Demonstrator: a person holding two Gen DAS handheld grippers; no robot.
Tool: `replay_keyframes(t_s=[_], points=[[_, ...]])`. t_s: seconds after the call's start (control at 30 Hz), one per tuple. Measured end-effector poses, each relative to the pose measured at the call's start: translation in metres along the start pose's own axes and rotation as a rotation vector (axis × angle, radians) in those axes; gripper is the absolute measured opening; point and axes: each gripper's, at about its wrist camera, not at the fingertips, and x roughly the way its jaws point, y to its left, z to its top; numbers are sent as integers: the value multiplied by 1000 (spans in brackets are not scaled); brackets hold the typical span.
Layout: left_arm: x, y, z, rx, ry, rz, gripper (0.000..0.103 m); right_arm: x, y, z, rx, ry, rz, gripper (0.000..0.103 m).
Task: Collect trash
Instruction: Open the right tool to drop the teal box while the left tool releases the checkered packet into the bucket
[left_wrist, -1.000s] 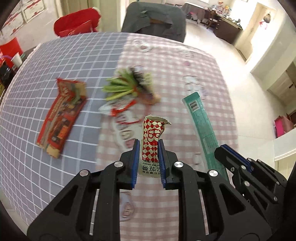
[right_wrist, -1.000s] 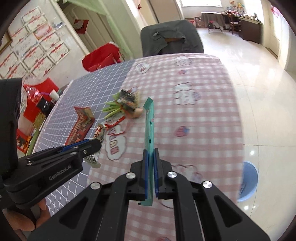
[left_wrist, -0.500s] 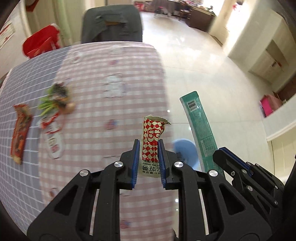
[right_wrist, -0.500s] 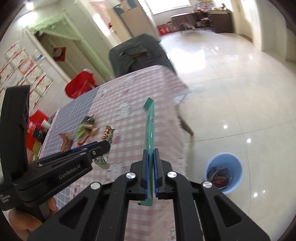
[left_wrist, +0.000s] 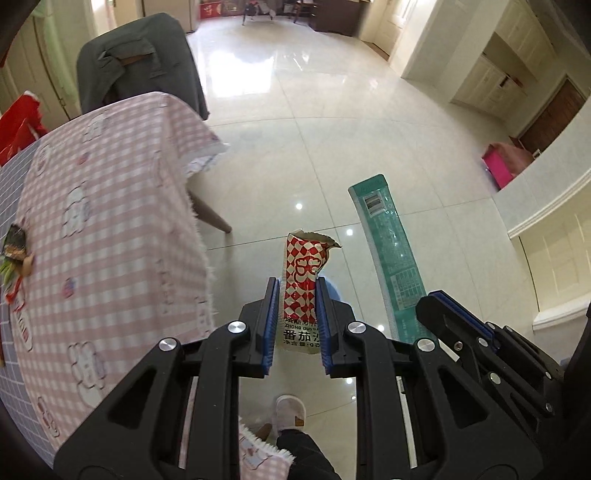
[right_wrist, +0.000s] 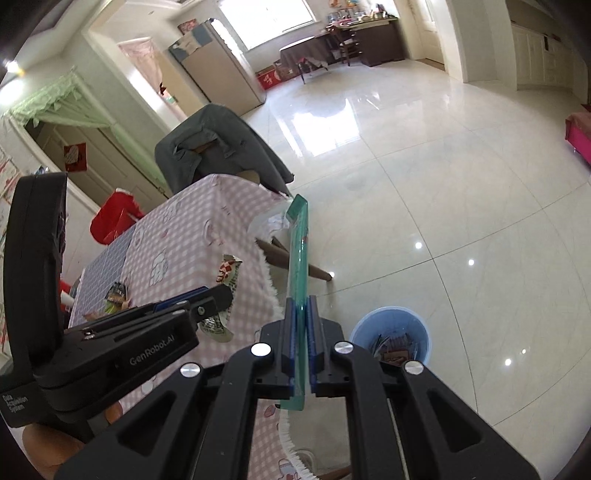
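My left gripper (left_wrist: 294, 286) is shut on a red-and-white checkered sauce packet (left_wrist: 301, 275), held upright off the table's right edge over the floor. My right gripper (right_wrist: 300, 304) is shut on a long teal wrapper (right_wrist: 297, 247), which also shows in the left wrist view (left_wrist: 389, 254). A blue trash bin (right_wrist: 389, 338) with wrappers inside stands on the floor to the right of the teal wrapper, below it. The left gripper and its packet (right_wrist: 225, 269) show at the left of the right wrist view.
The table with a pink checked cloth (left_wrist: 110, 229) lies to the left, with leftover trash (left_wrist: 13, 251) at its far left. A chair draped in grey (left_wrist: 136, 62) stands behind it. A slippered foot (left_wrist: 290, 411) is on the glossy tile floor.
Both grippers have swung right, away from over the table to beyond its edge, each still holding its wrapper. The blue bin has come closer in the right wrist view.
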Motion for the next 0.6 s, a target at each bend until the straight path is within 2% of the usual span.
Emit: replay_keyframes(t_s=[0.07,0.17,0.23,0.6], points=[[6,-7,6,3,4,-1,20,5,-9,5,24,12,31,10],[14,-15,13,6,14,-1,20,13,-23,10,58,27,31,12],[19,-20,16,12,23,3,20,12,-30,13,62,25,13,21],[28,-39,29,43,38,-13,20,-2,-45,23,37,-19,-107,24]])
